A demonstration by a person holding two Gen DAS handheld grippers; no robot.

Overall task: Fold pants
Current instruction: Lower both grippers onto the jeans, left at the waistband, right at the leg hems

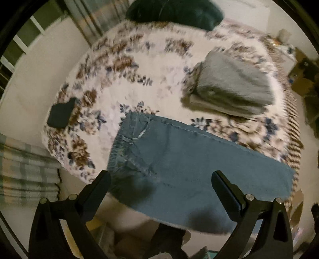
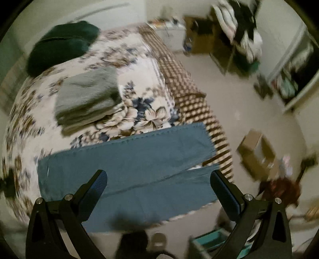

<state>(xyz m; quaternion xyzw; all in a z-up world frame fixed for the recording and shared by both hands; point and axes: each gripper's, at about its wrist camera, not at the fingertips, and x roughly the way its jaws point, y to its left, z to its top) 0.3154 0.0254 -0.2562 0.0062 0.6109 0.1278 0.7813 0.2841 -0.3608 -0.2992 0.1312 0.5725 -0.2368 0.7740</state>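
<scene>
A: The fingers first. How do they stand?

B: The left gripper (image 1: 160,177) has its fingers (image 1: 102,180) spread wide and grasping nothing. The right gripper (image 2: 158,177) is the same, fingers (image 2: 219,180) apart and empty. Both hang above the jeans (image 1: 179,159) without touching them.

A: And the jeans themselves?

B: They lie flat on the bed (image 1: 155,65), along its near edge. The waist end is at the left, under the left gripper, and the legs run off to the right. In the right view the two legs (image 2: 139,159) lie side by side, with a small split showing between the hems at the right.

A: So how far along would you say it is?

B: Early, I judge. The jeans are spread out and fairly smooth, but no fold shows: the legs are not laid one on the other. All the folding is left.

A: Anything else on the bed?

B: A folded grey stack (image 1: 231,87) sits beyond the jeans, apart from them. Far off there is a dark green pillow (image 1: 175,14). A small black thing (image 1: 60,115) lies near the left edge; the blur keeps me from naming it.
</scene>
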